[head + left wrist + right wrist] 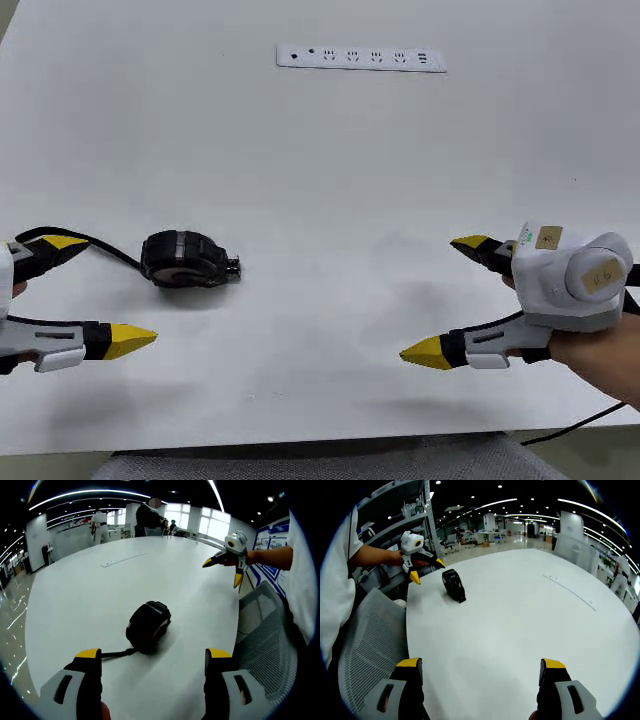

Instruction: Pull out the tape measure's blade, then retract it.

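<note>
I hold my left gripper (120, 288) at the left of the white table (330, 170), its jaws spread wide and holding nothing. The tape measure (185, 259) lies on its side just ahead of those jaws, its blade fully in, the hook end pointing toward my other hand. Its black strap (110, 250) trails back to the far jaw of my left gripper; I cannot tell if it touches. My right gripper (427, 297) hovers well apart at the right, jaws also wide and empty. A power strip (361, 58) lies at the far edge.
</note>
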A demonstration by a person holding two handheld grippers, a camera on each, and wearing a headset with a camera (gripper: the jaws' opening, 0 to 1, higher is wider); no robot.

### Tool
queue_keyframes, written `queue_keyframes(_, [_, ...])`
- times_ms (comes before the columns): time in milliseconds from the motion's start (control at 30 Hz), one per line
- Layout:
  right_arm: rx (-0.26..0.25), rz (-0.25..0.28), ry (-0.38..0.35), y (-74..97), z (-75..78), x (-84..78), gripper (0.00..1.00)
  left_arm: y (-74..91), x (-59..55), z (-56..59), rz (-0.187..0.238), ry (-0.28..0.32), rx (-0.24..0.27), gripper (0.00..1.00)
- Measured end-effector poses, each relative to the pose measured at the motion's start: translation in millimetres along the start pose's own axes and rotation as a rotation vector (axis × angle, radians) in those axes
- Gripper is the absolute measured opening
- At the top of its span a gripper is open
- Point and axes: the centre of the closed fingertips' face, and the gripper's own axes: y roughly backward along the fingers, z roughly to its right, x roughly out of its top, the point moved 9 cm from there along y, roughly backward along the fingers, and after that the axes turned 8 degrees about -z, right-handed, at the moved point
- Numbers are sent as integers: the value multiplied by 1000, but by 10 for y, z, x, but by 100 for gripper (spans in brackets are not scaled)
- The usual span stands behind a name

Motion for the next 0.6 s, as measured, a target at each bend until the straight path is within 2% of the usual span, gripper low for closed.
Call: queue_keyframes(600, [47, -26, 60, -233, 77, 115, 96, -288, 162, -66, -72, -142, -66, 80])
